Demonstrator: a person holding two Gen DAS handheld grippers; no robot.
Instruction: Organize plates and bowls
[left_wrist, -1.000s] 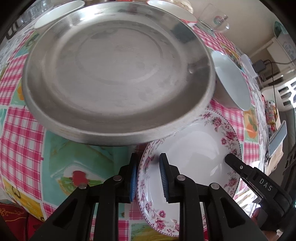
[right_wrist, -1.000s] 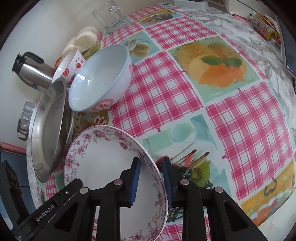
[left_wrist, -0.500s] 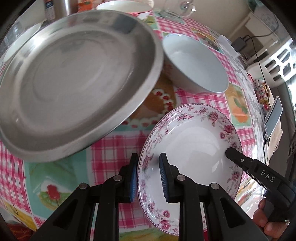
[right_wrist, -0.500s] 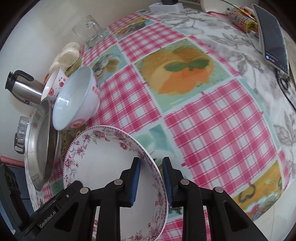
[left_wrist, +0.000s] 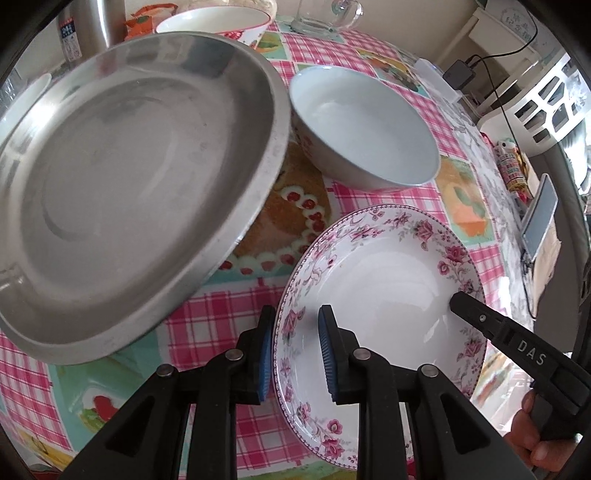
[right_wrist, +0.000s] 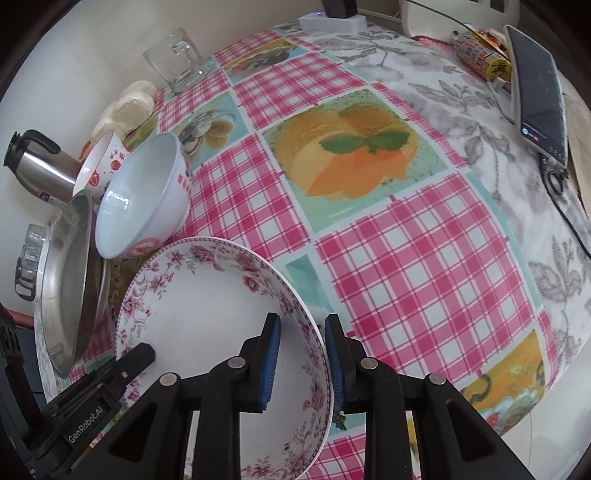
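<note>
- The big steel tray (left_wrist: 125, 192) now sits off toward the left side of the tablecloth (right_wrist: 406, 266) in the left wrist view, where a second ago it filled the view and overlapped the floral plate (left_wrist: 384, 295) — the two are now apart, with a strip of cloth showing between them.
- The white bowl (left_wrist: 365, 136) shows in full now, just behind the plate and tucked against the tray's rim; a smaller strawberry-patterned bowl (right_wrist: 99, 166) stands behind it near the far edge.
- My read: the plate has been carried clear of the tray, so it is free to be set down or stacked — where it goes I cannot say yet.
- The floral plate hangs between both tools, tilted, over the near part of the tablecloth.
- Left gripper (left_wrist: 293, 350): pointing steeply down, blue pads pinching the plate's left rim, one pad inside, one outside.
- Right gripper (right_wrist: 303, 362): also steeply down, nipping the opposite rim the same way.
- A bit of the person's hand (left_wrist: 532, 435) shows at the right tool's handle.
</note>
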